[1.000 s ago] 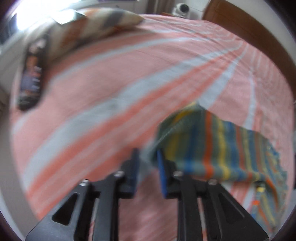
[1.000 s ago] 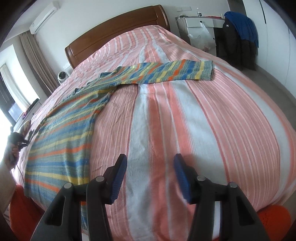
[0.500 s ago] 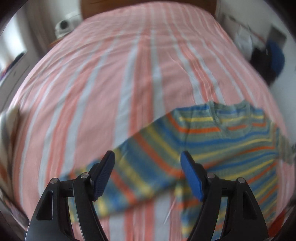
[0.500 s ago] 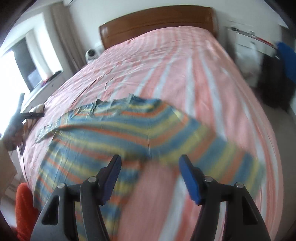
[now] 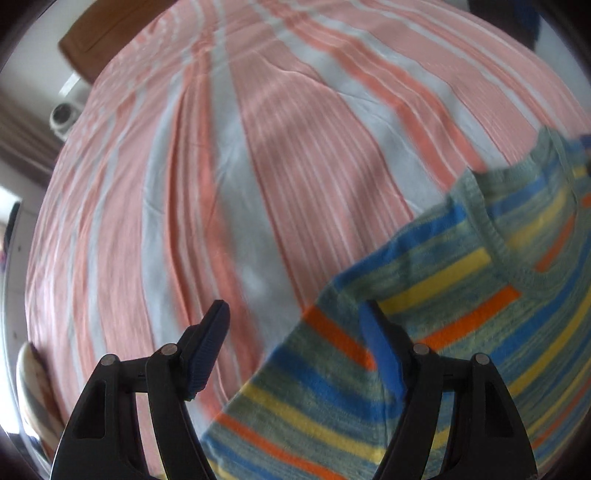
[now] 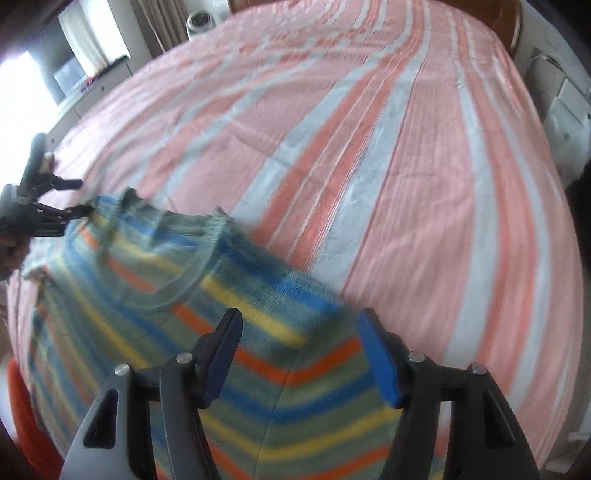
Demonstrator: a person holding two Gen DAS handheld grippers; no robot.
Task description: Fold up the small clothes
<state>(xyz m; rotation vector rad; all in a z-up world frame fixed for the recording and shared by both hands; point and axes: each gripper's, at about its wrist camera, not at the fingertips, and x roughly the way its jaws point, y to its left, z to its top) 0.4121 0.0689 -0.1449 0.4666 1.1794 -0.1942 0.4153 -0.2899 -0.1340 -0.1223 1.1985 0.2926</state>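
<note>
We had the small knitted sweater with blue, yellow, orange and grey-green stripes (image 6: 207,325) lying flat on the pink, white and orange striped bedspread (image 6: 388,155), near the front edge of the bed, its ribbed neckline (image 6: 201,258) facing up toward the brown wooden headboard (image 5: 96,44). Our left gripper (image 5: 295,343) hung over the sweater's left border with its jaws spread wide; the blue-padded fingers (image 5: 207,350) showed nothing pinched, one finger over bare bedspread, the other over the knit, and we could not tell whether either pad touched fabric. Our right gripper (image 6: 303,354) was also apart-jawed above the sweater's right part, striped knit visible in the gap between the fingers but not clamped. In the right wrist view we saw the left tool at the far left edge, its tips just beside the sweater's shoulder corner; both views were blurred. A white round device (image 6: 199,20) sat beside the headboard, curtains (image 6: 162,22) behind it. An orange object (image 6: 22,417) showed at the lower left below the bed edge; we couldn't tell what it was.
</note>
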